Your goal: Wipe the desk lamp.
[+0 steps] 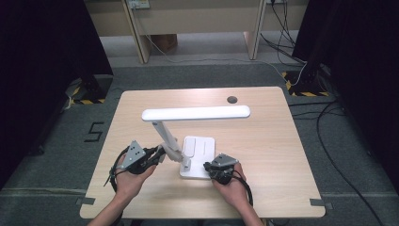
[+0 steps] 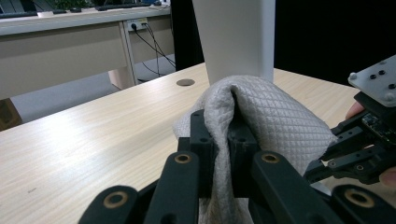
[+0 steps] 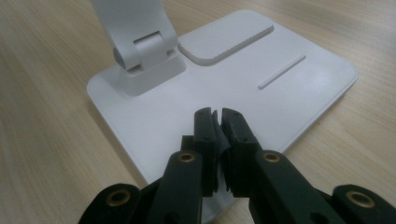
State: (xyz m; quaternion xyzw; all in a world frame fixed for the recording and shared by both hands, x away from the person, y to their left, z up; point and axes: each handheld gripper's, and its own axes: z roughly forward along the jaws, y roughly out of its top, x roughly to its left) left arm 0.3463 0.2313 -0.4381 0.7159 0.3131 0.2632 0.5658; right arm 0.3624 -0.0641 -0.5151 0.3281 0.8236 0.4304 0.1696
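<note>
Between the left gripper's point(image 2: 219, 135) closed jaws: grey cloth point(image 2: 275, 116).

a round grommet hole point(image 1: 232, 99) in the wooden table point(image 1: 263, 141); cables point(image 1: 329, 117) trail across grey floor point(image 1: 329, 155)

White desk lamp point(image 1: 188, 141) stands mid-table: flat square base point(image 3: 299, 88), slanted arm, long head bar overhead block centre. Light wooden tabletop point(image 1: 263, 136) bare right, far edge, left of lamp: free passage.
</note>
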